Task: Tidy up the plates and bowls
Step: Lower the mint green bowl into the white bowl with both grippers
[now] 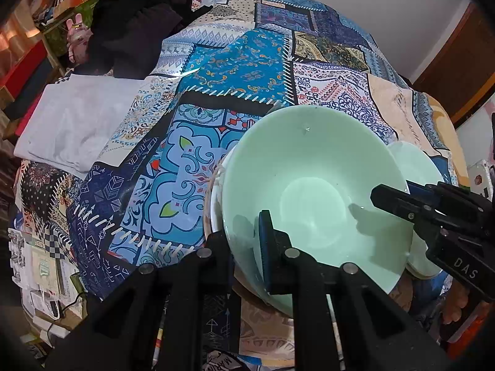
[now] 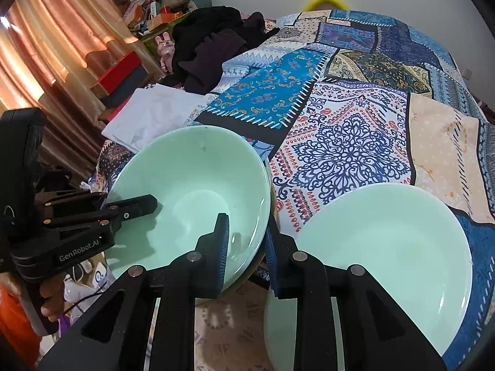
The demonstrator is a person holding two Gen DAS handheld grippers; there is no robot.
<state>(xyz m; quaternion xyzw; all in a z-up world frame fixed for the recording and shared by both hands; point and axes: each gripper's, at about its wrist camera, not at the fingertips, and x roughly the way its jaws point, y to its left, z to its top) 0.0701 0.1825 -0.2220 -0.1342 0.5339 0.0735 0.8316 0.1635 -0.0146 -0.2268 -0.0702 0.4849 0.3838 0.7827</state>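
Note:
A pale green bowl (image 1: 312,191) is held tilted above the patterned cloth; it also shows in the right wrist view (image 2: 191,198). My left gripper (image 1: 244,247) is shut on its near rim, one finger inside and one outside. My right gripper (image 2: 247,247) is shut on the bowl's right rim, and shows in the left wrist view (image 1: 402,201). A pale green plate (image 2: 383,256) lies on the cloth to the right of the bowl, under my right gripper's right finger. A white dish edge (image 1: 216,198) shows under the bowl.
A patchwork tablecloth (image 2: 346,142) covers the table. A folded white cloth (image 1: 74,123) lies at the left, dark clothes (image 1: 136,24) behind it. Boxes and clutter (image 1: 37,278) stand off the table's left edge.

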